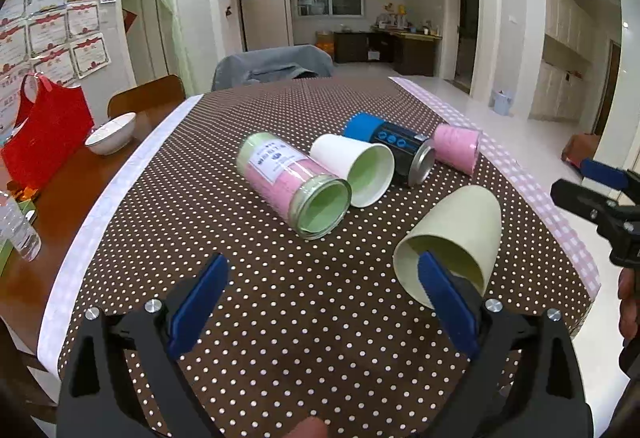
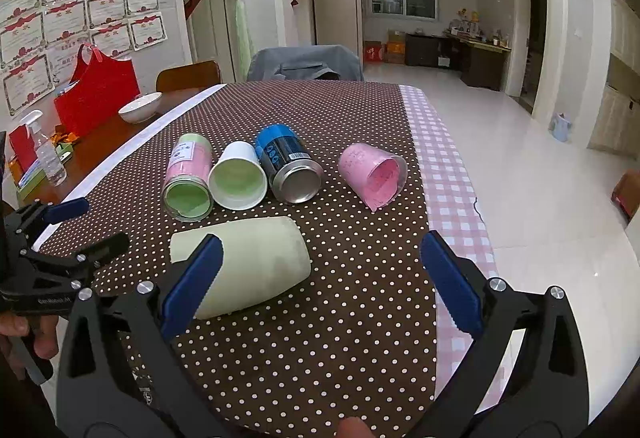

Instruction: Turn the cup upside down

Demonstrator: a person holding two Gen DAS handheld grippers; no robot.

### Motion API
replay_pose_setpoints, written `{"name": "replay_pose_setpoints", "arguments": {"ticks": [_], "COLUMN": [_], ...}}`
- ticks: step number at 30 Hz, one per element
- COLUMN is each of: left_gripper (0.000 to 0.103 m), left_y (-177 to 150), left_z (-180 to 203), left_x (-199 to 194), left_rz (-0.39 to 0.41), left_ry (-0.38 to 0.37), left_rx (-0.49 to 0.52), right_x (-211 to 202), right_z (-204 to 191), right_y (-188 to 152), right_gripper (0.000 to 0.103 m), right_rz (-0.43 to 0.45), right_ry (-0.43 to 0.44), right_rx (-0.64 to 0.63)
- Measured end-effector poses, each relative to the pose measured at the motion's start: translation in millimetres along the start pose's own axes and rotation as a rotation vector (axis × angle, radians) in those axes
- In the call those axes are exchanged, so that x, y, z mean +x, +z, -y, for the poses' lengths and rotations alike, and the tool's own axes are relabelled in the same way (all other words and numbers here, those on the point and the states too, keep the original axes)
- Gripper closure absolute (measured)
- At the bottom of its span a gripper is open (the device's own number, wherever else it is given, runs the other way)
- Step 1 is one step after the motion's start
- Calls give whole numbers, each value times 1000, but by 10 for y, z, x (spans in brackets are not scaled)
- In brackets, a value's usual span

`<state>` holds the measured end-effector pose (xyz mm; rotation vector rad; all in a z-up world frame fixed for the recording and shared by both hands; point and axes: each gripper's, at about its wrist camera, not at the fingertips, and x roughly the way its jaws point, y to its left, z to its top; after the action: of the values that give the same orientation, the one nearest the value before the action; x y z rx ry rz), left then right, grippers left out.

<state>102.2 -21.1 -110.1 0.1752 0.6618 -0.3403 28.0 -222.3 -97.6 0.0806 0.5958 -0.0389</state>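
A pale green cup (image 1: 460,234) lies on its side on the dotted tablecloth, mouth toward my left gripper; it also shows in the right wrist view (image 2: 256,258). My left gripper (image 1: 324,278) is open, its right finger (image 1: 444,290) just in front of the cup's rim. My right gripper (image 2: 320,262) is open and empty, its left finger (image 2: 192,278) in front of the cup's side. The right gripper also shows at the edge of the left wrist view (image 1: 592,194).
Behind the cup lie a glass jar (image 1: 296,182), a white paper cup (image 1: 356,166), a blue-black can (image 1: 396,150) and a pink cup (image 1: 456,146). A white bowl (image 1: 112,134), red bag (image 1: 44,134) and water bottle (image 1: 20,230) stand left. The table edge (image 1: 560,222) runs on the right.
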Motion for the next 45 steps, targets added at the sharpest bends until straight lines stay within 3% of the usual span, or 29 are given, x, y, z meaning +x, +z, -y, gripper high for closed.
{"name": "replay_pose_setpoints", "arguments": {"ticks": [17,27,40,45], "left_gripper": [9,9,9,9], "left_y": [84,119,133,132], "left_z": [-3,70,16,-35], "left_x": [-653,-872,-1013,-996], "left_rz": [108,152,189,187], "left_ry": [56,58,68,71], "left_rx": [-62,-48,-76,-85], "right_x": [-231,-340,-475,-487], "right_z": [-44,-173,-398,-471], "right_y": [40,68,110,211], "right_gripper": [6,6,6,6], "right_rz": [59,94,140,137], "right_ry": [59,132,260,305], "right_rx": [2,-41,-140,-251]}}
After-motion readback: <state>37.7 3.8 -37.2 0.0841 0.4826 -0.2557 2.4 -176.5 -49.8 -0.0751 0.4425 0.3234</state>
